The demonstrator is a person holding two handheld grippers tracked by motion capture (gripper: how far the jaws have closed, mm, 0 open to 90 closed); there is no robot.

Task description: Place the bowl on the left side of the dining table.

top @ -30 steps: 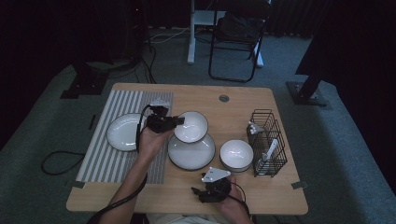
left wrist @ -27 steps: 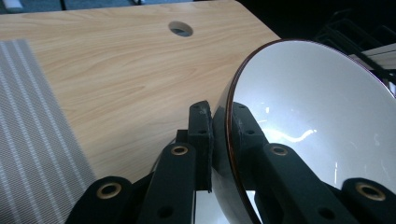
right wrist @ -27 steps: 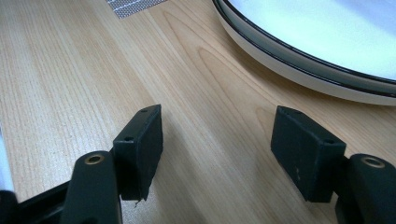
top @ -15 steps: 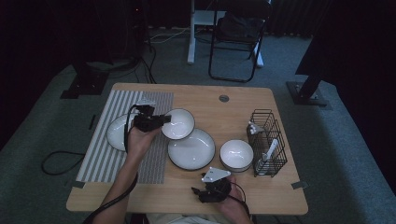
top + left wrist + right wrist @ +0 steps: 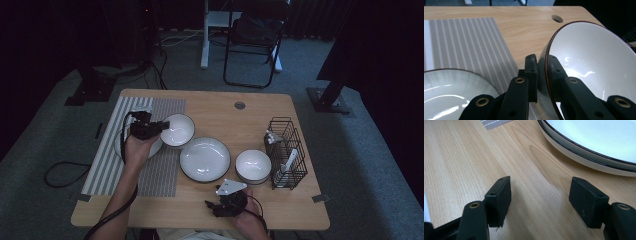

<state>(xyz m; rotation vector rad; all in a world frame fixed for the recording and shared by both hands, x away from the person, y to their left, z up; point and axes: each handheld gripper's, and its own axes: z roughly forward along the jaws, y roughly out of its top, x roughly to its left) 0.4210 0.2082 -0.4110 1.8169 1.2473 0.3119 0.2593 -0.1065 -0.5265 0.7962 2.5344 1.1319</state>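
Nearest the person, the right gripper [image 5: 226,202] rested at the near edge of the worktop [image 5: 210,107] with its jaws wide and nothing between them, in the same spot as a second before; in the right gripper view bare wood lay between the jaws, and the rim of the big plate [image 5: 205,159] showed just beyond. A small bowl [image 5: 253,165] stood to the right of that plate, beside the wire rack [image 5: 286,152]. Farther back on the left, the left gripper [image 5: 150,129] was clamped narrowly on the rim of the bowl [image 5: 177,129], one jaw inside and one outside, as the left gripper view made plain. Over the past second that bowl had travelled leftward, away from the big plate it had been next to, and it hung tilted just above the striped mat [image 5: 150,172], beside the plate [image 5: 153,147] already lying there. The carry seemed nearly done; setting the bowl down on the mat or onto that plate looked like what remained.
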